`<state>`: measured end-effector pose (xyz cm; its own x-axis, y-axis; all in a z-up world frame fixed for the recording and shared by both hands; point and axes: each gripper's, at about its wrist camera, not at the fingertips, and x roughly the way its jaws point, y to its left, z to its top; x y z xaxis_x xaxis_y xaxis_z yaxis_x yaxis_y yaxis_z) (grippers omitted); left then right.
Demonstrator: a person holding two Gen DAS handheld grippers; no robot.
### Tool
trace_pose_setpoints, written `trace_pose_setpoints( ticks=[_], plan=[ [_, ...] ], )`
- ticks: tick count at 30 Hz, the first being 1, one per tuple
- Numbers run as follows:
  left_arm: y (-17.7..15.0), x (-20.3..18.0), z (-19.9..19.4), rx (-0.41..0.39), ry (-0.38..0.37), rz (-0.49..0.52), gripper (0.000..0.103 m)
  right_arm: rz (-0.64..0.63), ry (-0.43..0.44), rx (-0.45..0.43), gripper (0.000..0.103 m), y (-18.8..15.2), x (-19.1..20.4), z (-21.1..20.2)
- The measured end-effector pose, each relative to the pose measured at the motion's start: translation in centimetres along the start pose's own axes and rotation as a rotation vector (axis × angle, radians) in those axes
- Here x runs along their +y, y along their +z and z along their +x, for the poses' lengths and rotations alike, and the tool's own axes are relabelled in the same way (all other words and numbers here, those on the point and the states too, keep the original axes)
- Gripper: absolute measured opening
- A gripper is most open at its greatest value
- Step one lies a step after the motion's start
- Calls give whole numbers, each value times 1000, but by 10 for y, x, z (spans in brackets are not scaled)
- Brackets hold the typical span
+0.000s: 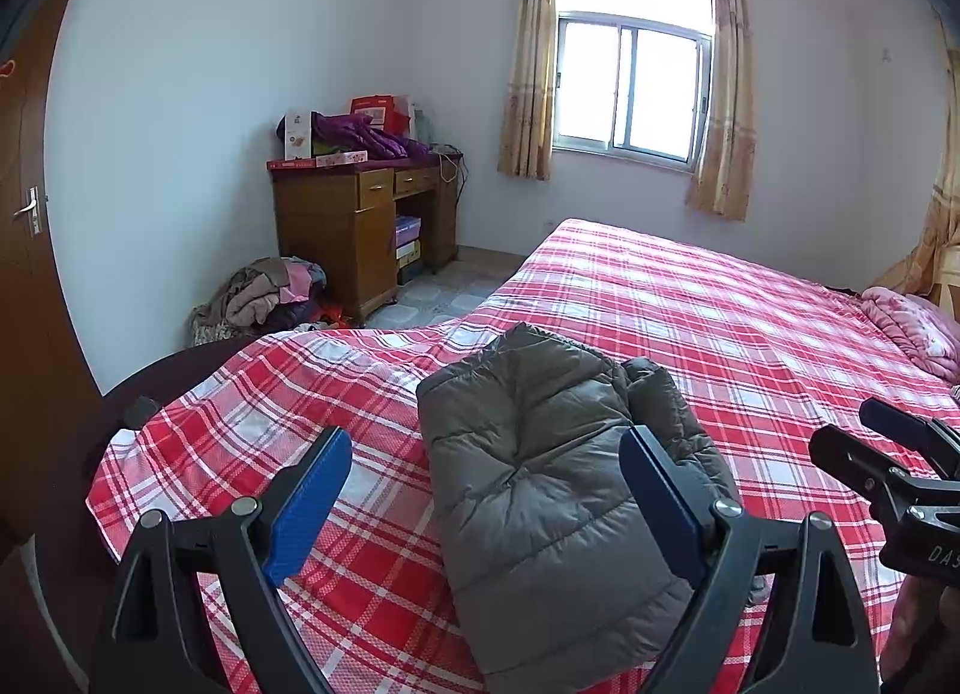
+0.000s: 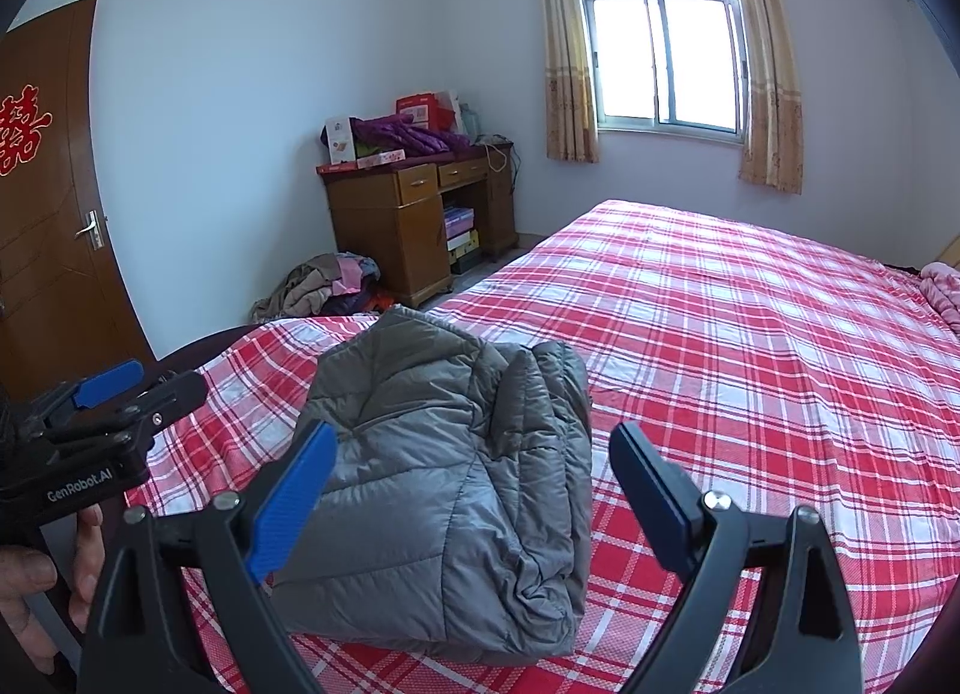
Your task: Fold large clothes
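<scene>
A grey puffer jacket (image 1: pixel 540 490) lies folded into a thick bundle near the foot of the bed (image 1: pixel 720 322), on its red-and-white plaid sheet. My left gripper (image 1: pixel 486 442) hovers over it, open wide, blue pads apart, with nothing pressed between them. From the right wrist view the same jacket (image 2: pixel 444 472) sits left of centre, its layered edge facing right. My right gripper (image 2: pixel 474 436) is also open above it, touching nothing. Each gripper shows in the other's view: the right gripper (image 1: pixel 864 430) at the right edge, the left gripper (image 2: pixel 162 382) at the left, held by a hand (image 2: pixel 36 580).
The bed's dark footboard (image 1: pixel 156 376) curves along the near left. A wooden desk (image 1: pixel 360 232) piled with boxes and purple clothing stands by the far wall, with a heap of clothes (image 1: pixel 264 298) on the floor beside it. A pink quilt (image 1: pixel 912 322) lies at the bed's right. A brown door (image 2: pixel 54 226) is at left.
</scene>
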<state>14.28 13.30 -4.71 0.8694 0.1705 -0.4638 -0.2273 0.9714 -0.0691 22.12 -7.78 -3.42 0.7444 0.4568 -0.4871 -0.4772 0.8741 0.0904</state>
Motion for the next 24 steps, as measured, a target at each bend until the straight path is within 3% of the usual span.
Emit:
trace_pose_setpoints(
  ticks=[24],
  plan=[
    [-2, 1, 4, 9, 9, 0, 91, 11, 9, 4, 94, -3, 4, 1]
  ],
)
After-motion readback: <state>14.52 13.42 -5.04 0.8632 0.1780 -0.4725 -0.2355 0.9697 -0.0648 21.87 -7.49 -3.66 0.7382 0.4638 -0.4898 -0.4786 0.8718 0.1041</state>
